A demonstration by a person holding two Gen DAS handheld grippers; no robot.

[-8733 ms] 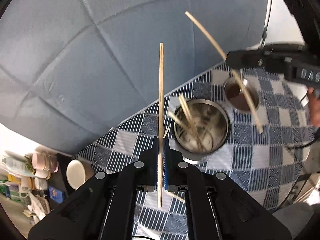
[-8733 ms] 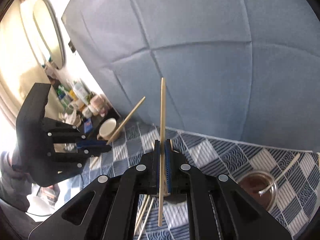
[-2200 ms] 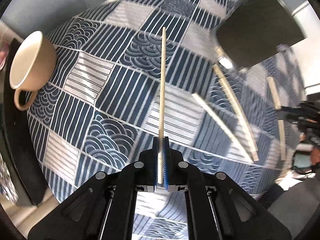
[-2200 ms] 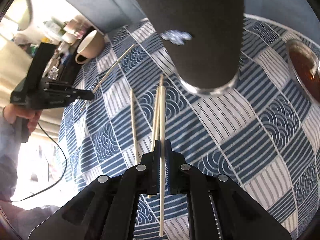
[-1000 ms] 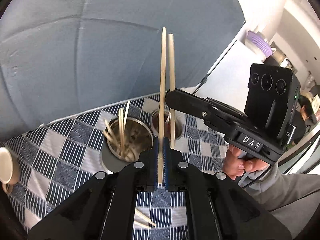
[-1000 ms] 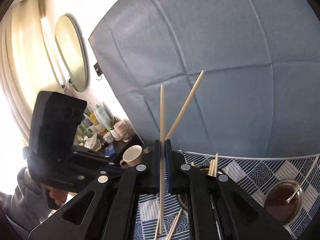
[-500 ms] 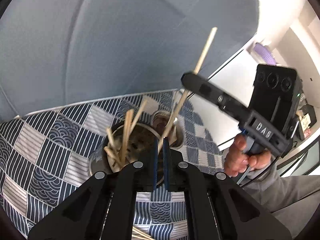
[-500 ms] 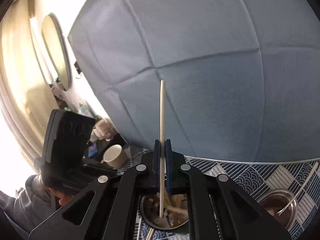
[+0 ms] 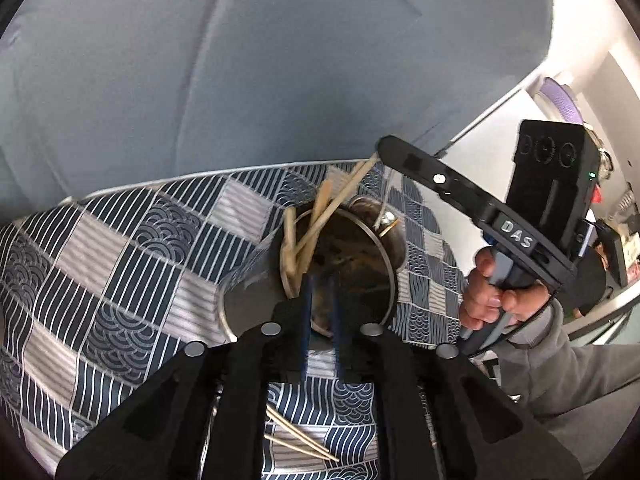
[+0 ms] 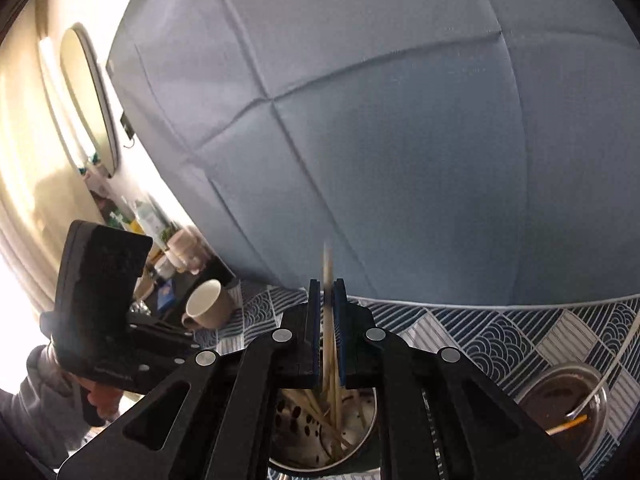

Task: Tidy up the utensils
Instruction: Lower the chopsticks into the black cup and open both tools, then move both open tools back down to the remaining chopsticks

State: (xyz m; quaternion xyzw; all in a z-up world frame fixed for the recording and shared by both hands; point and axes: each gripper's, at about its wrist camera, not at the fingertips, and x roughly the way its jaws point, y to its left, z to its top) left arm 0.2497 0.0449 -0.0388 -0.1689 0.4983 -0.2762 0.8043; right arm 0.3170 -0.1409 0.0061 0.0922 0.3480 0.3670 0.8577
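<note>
My left gripper [image 9: 320,280] hovers over the steel utensil holder [image 9: 390,280]. Its jaws are opening and nothing is between them. Several wooden chopsticks [image 9: 320,216] lean against the holder's left rim. In the left wrist view my right gripper [image 9: 390,152] reaches in from the right, held by a hand. In the right wrist view my right gripper [image 10: 327,286] sits above the same holder [image 10: 372,412]. Its jaws are opening, and a blurred chopstick [image 10: 329,320] slides down between the pads into the holder. My left gripper [image 10: 188,338] is at the left.
A smaller steel cup [image 10: 568,396] with a brown inside and utensils stands right of the holder. A beige mug [image 10: 206,308] sits at the table's far left. Two loose chopsticks [image 9: 298,438] lie on the patterned tablecloth [image 9: 120,264]. A blue padded wall stands behind.
Both grippers have sunk toward the holder. The left gripper's chopstick has left its jaws, which have parted. The right gripper's chopstick has slipped lower between its pads.
</note>
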